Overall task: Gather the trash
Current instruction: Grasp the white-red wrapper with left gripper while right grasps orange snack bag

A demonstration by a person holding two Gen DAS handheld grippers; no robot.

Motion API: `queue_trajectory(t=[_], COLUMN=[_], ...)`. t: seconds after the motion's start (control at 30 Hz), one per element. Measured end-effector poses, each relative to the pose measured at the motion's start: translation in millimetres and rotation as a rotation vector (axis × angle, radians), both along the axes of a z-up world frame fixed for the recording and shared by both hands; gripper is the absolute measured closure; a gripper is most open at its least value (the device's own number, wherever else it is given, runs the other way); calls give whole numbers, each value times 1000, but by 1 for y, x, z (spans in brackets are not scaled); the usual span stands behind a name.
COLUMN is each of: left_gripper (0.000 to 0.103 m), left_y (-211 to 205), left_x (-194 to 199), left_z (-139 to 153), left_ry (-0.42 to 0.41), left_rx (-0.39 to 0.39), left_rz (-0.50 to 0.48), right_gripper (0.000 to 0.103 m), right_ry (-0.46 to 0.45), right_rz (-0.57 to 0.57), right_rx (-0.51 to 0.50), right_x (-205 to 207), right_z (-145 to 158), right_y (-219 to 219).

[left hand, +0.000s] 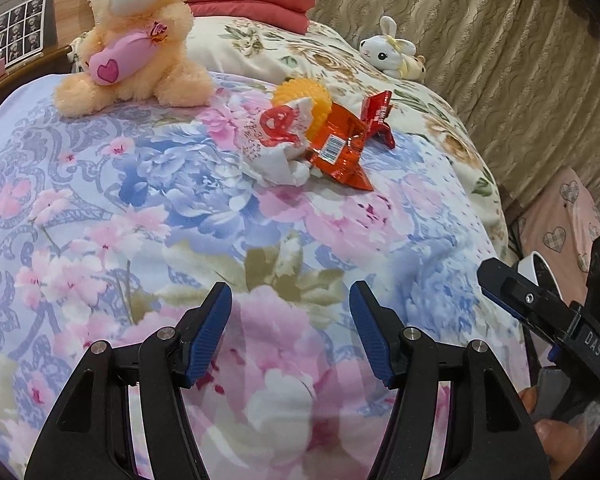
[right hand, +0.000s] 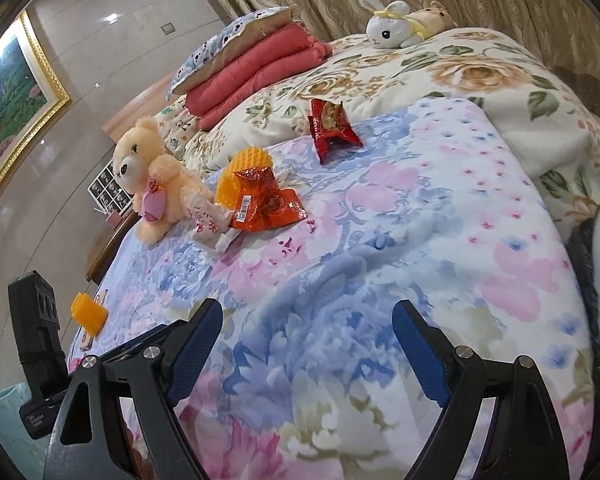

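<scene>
Blue-padded fingers of the left gripper (left hand: 290, 332) are held apart over the floral blanket (left hand: 148, 208), with nothing between them. At the right edge of the left wrist view, the right gripper (right hand: 307, 344) is partly seen; in its own view its fingers are likewise spread wide and empty above the same blanket.

Trash is gathered in a cluster farther up the bed: a crumpled white wrapper (left hand: 278, 148) with red print lies touching an orange-red snack packet (left hand: 340, 148), and a yellow foam fruit net (left hand: 304, 98) is lodged just behind both. A dark red snack packet (right hand: 332, 128) is found apart from that cluster, near the edge of the cream rose-patterned quilt (right hand: 440, 72). A second yellow foam net (right hand: 88, 314) is seen near the left edge of the bed in the right wrist view.

A peach teddy bear (left hand: 136, 36) holding a pink heart-marked cushion is seated beside the cluster. A white plush rabbit (left hand: 388, 50) is laid on the cream quilt, and folded red bedding (right hand: 256, 72) is stacked under a pillow by the wall.
</scene>
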State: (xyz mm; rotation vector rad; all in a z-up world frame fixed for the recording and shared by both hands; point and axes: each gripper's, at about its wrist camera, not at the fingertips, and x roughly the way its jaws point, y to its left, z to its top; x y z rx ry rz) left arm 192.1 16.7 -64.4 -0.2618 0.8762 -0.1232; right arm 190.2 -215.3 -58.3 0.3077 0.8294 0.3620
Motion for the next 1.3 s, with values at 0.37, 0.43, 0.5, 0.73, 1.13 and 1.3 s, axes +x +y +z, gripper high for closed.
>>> queue_trajectory(t=[0.37,0.43,0.5,0.73,1.13,1.3], left_gripper=[40,40,40,40,41,47], left_y=[6,7,7,9,16,16], left_x=[31,36,42,59,85,92], left_z=[4,4,5,3,7,0], left_ry=[1,-1,-3,1,-40,-34], left_rx=[17,18,22,24,41,54], left_rz=[16,17,18,27,27,15], right_gripper=[15,15,15,16,46,53], right_ry=[-5,-3,-3,-6,20,21], right_rz=[38,48,58,86,111,129], right_rx=[-18,-22,-26,-34,-1,-13], right_x=[44,52,59,78,109,119], right_z=[-2,-3,-5,-10,-14,-18], right_y=[24,28,33,48,61,75])
